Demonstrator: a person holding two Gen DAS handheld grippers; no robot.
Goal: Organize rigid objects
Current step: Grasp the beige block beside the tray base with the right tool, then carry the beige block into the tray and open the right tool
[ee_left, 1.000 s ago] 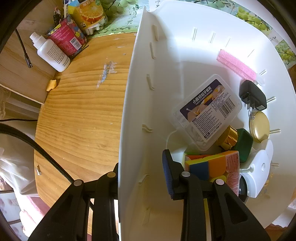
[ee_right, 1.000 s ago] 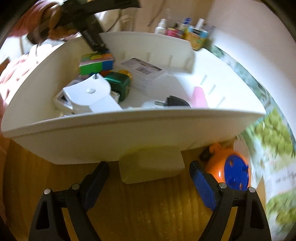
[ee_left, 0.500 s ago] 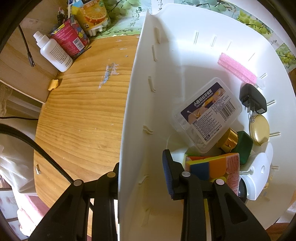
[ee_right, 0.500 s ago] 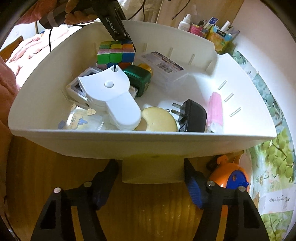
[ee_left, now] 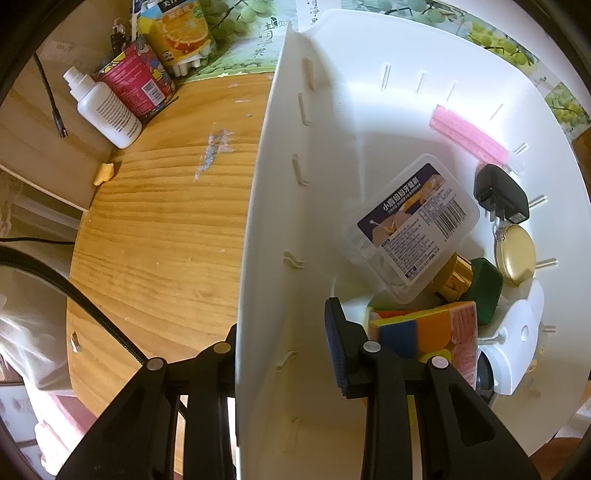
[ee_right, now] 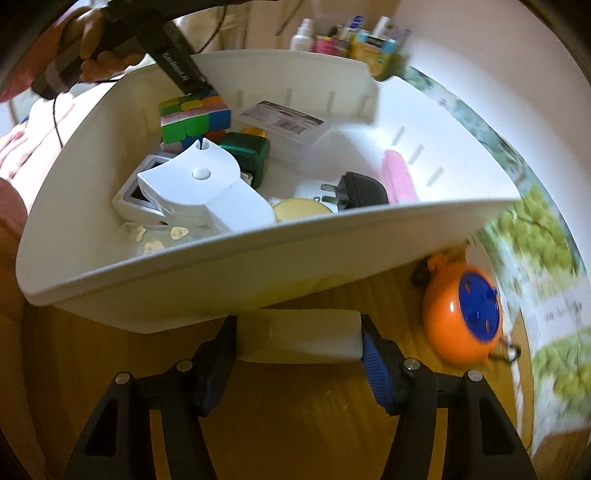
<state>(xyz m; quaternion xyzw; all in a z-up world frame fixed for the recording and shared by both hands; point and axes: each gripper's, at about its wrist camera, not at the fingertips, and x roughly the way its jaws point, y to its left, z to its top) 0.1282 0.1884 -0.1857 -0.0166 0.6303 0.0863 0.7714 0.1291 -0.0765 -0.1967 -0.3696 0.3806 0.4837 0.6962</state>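
A white plastic bin (ee_left: pixel 332 147) (ee_right: pixel 147 295) stands on the wooden table. It holds a puzzle cube (ee_left: pixel 424 332) (ee_right: pixel 192 118), a clear labelled box (ee_left: pixel 413 221), a black plug (ee_left: pixel 502 195) (ee_right: pixel 358 190), a pink roller (ee_left: pixel 469 136), a green bottle (ee_right: pixel 247 153) and a white device (ee_right: pixel 199 192). My left gripper (ee_left: pixel 284 350) straddles the bin's wall and is shut on it. My right gripper (ee_right: pixel 299 343) is shut on a white block (ee_right: pixel 299 339) just outside the bin's near wall.
An orange and blue round toy (ee_right: pixel 465 317) lies on the table right of the bin. A white bottle (ee_left: pixel 103 110), a red can (ee_left: pixel 136 81) and a juice carton (ee_left: pixel 177 33) stand at the table's far edge. Wooden tabletop (ee_left: pixel 159 229) lies left of the bin.
My right gripper has closed on the white block and lifted it slightly, tilting its view. The left gripper keeps hold of the bin wall.
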